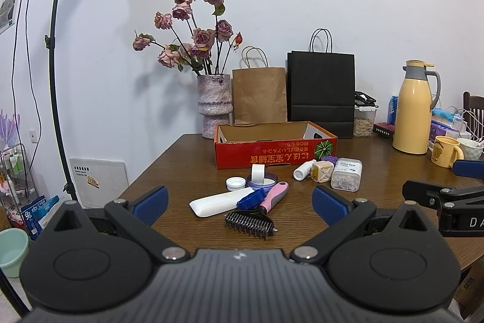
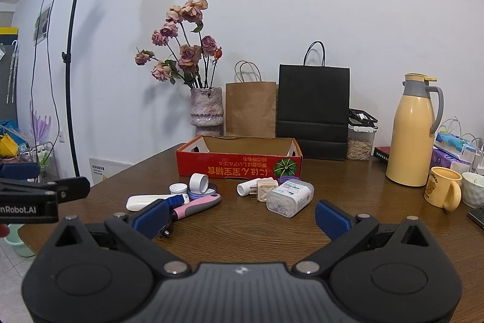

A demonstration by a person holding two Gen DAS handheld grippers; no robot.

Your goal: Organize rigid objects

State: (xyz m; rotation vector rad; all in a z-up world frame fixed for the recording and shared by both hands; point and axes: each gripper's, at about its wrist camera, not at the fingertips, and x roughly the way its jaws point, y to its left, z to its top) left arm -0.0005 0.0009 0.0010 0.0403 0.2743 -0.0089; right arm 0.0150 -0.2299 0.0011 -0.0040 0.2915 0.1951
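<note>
A red cardboard box point(image 1: 273, 158) point(image 2: 239, 164) stands open-topped at mid-table. In front of it lie a pink-handled pet comb point(image 1: 260, 212) point(image 2: 199, 205), a white flat case point(image 1: 213, 203) point(image 2: 142, 201), a blue cap point(image 1: 251, 199), a white lid point(image 1: 236, 183) point(image 2: 178, 188), a tape roll point(image 1: 258, 172) point(image 2: 199, 182), a small white bottle point(image 1: 302, 170) point(image 2: 246, 188), a cream cube point(image 1: 322, 170) point(image 2: 266, 189) and a clear bead box point(image 1: 346, 178) point(image 2: 290, 198). My left gripper point(image 1: 240, 203) is open, short of the comb. My right gripper point(image 2: 242, 214) is open, short of the bead box.
A vase of dried roses point(image 1: 214, 105), a brown bag point(image 1: 259, 94) and a black bag point(image 1: 321, 93) stand behind the box. A yellow thermos point(image 2: 413, 132), yellow mug point(image 2: 443, 190) and white cup point(image 2: 473, 189) sit right. A lamp stand point(image 1: 57, 74) rises left.
</note>
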